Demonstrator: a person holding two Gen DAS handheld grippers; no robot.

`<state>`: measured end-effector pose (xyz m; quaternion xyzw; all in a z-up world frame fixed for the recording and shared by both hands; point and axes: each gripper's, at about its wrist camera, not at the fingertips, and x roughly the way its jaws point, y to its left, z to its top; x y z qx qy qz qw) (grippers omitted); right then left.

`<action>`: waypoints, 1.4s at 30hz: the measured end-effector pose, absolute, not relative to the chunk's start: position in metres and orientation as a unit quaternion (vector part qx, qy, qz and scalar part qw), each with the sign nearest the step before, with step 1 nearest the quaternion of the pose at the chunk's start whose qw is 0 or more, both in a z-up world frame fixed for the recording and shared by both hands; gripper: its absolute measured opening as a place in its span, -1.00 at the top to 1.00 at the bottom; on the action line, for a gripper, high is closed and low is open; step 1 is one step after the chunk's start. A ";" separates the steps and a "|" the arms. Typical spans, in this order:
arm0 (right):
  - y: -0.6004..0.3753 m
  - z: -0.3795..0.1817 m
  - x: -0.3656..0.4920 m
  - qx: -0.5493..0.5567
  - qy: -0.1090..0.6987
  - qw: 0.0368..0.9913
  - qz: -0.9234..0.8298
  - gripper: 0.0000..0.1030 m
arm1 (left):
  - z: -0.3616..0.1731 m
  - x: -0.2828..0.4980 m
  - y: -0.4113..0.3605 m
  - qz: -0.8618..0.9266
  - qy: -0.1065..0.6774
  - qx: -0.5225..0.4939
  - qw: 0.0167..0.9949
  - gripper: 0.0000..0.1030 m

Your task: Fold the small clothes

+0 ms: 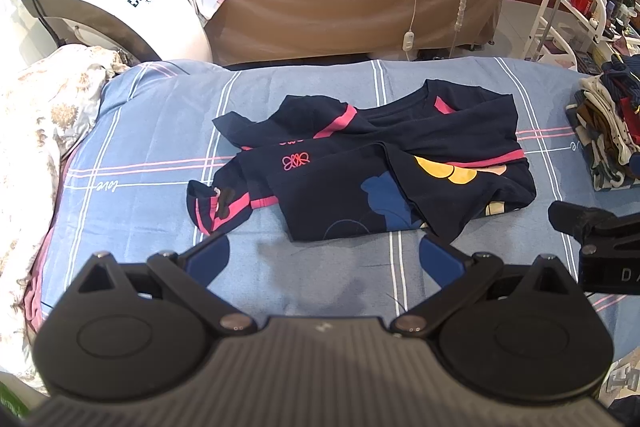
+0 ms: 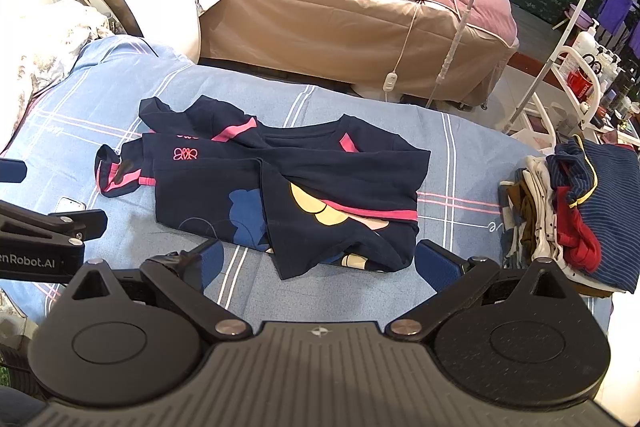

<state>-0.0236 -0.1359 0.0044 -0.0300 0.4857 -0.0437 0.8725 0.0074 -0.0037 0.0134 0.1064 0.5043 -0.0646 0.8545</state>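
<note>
Navy shirt point(image 1: 372, 171) with pink trim lies crumpled on the blue plaid sheet point(image 1: 160, 155) — not yet folded. Left gripper point(image 1: 326, 259) and right gripper point(image 2: 318, 259) hover at its near edge, jaws spread, empty. Folded stack point(image 2: 568, 211) sits well apart — earlier items appear finished.

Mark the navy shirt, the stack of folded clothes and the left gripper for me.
navy shirt point(image 1: 332, 195): left wrist view, on the front panel below the pink logo.
stack of folded clothes point(image 2: 576, 219): right wrist view, on the red garment at the stack's side.
left gripper point(image 1: 326, 259): left wrist view, midway between its open blue fingertips.
</note>
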 end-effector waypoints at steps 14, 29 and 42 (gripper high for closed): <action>-0.135 0.004 -0.024 -0.030 0.486 0.873 -0.040 -1.00 | 0.014 0.007 -0.004 -0.065 0.505 0.105 0.854 -1.00; -0.137 0.003 -0.025 -0.031 0.476 0.878 -0.035 -1.00 | 0.004 0.003 -0.001 -0.069 0.515 0.088 0.850 -1.00; -0.154 -0.085 -0.038 0.013 0.453 0.890 0.042 -1.00 | -0.104 0.008 0.045 -0.060 0.501 0.094 0.858 -1.00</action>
